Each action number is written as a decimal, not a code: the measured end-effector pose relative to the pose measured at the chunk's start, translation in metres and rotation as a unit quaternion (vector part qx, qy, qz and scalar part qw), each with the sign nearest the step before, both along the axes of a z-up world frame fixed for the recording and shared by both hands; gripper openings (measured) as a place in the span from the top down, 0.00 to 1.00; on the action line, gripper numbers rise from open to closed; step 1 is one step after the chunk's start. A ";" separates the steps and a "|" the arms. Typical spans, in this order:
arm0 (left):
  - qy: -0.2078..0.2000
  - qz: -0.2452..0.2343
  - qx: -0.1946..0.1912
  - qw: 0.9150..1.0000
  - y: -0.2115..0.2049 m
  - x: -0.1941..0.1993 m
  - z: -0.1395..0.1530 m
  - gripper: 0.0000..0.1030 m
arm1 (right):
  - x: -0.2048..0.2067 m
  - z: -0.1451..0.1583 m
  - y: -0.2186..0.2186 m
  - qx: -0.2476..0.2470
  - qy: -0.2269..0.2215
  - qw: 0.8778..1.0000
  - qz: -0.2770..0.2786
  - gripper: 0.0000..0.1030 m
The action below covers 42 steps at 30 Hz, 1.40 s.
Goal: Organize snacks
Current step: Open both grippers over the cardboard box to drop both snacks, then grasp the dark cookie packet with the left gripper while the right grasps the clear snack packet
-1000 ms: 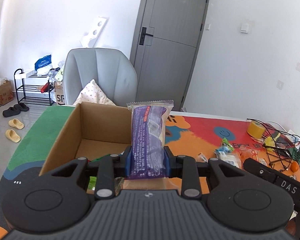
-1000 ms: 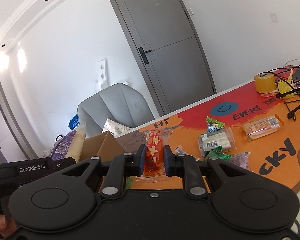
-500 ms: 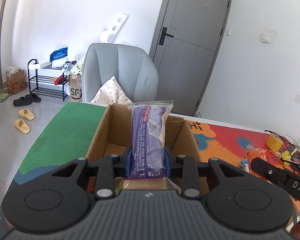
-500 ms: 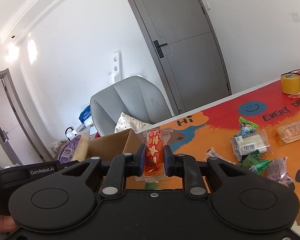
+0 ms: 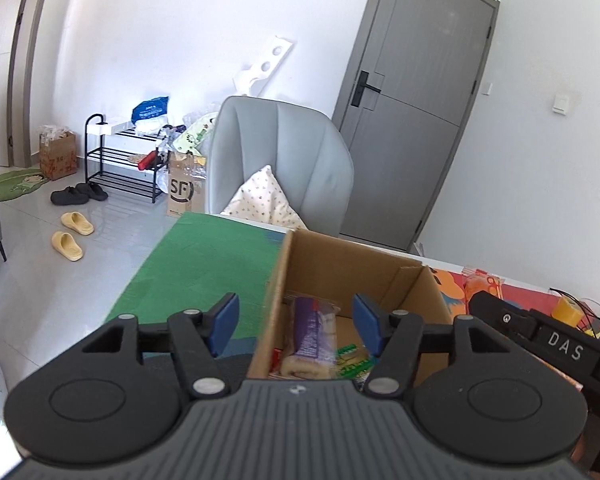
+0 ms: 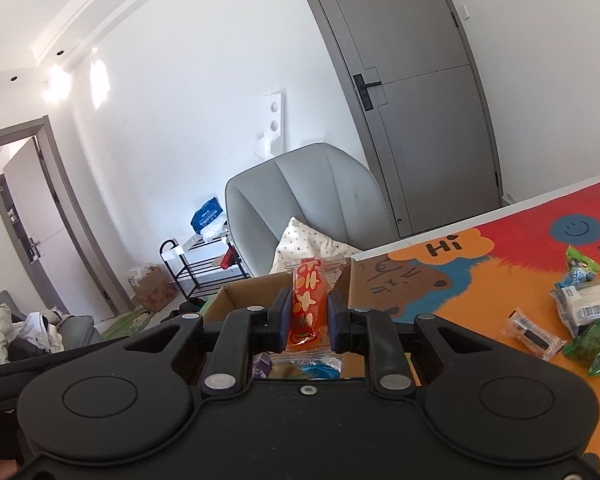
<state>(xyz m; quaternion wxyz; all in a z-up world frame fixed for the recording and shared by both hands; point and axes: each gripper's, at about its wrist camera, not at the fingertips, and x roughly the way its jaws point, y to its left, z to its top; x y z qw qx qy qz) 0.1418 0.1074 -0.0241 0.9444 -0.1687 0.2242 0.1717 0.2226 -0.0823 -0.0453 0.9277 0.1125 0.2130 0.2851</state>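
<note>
- The purple-wrapped snack bar [image 5: 314, 330] is dropping, blurred, into the open brown cardboard box [image 5: 340, 264] on the tabletop [image 5: 204, 256]; this is the release step.
- The left claw [image 5: 296, 326] is opening; its blue pads are standing clear of the bar.
- The right claw [image 6: 309, 316] is staying closed on the red, orange-patterned snack packet [image 6: 309, 300], poised over the box; the next move calls for releasing it inside.
- The box floor is mostly hidden behind both claws; loose snack packets [image 6: 580, 320] are partly cut off at the frame edge.
</note>
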 end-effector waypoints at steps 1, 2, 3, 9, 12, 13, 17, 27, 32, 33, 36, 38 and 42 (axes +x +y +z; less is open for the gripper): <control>-0.001 0.006 0.001 1.000 0.001 -0.002 0.001 0.32 | 0.001 0.000 0.003 0.001 0.001 1.000 0.003 0.81; -0.002 0.011 0.000 1.000 0.003 -0.004 0.001 0.30 | 0.001 0.000 0.007 0.004 0.002 1.000 0.008 0.81; -0.003 0.016 0.001 1.000 0.005 -0.005 0.002 0.27 | 0.001 0.001 0.010 0.006 0.001 1.000 0.012 0.81; 0.002 0.034 0.009 0.999 0.009 -0.009 -0.001 0.16 | -0.003 -0.002 0.014 0.014 0.002 1.000 0.008 0.49; 0.004 0.035 0.012 0.999 0.005 -0.009 -0.003 0.12 | -0.007 -0.006 0.003 0.014 0.008 1.000 -0.005 0.41; 0.005 0.035 0.014 0.999 0.003 -0.008 -0.003 0.09 | -0.008 -0.007 -0.001 0.015 0.013 1.000 -0.010 0.35; 0.004 0.032 0.015 0.999 -0.006 -0.007 -0.003 0.05 | -0.014 -0.011 -0.019 0.018 0.015 0.999 -0.034 0.20; -0.002 0.001 0.026 1.000 -0.045 -0.008 0.002 0.01 | -0.028 -0.012 -0.068 0.032 0.012 0.995 -0.089 0.00; 0.000 -0.025 0.033 0.999 -0.070 -0.008 0.003 0.01 | -0.033 -0.014 -0.094 0.032 0.013 0.993 -0.115 0.00; -0.001 -0.030 0.034 0.999 -0.074 -0.008 0.003 0.01 | -0.034 -0.015 -0.099 0.033 0.012 0.992 -0.119 0.00; -0.004 -0.047 0.037 0.998 -0.090 -0.008 0.003 0.01 | -0.036 -0.014 -0.113 0.031 0.009 0.990 -0.134 0.00; 0.000 -0.061 0.038 0.997 -0.102 -0.006 0.001 0.01 | -0.037 -0.014 -0.123 0.026 0.008 0.989 -0.143 0.00; 0.006 -0.080 0.044 0.996 -0.122 -0.001 -0.001 0.01 | -0.037 -0.014 -0.142 0.022 0.012 0.987 -0.157 0.00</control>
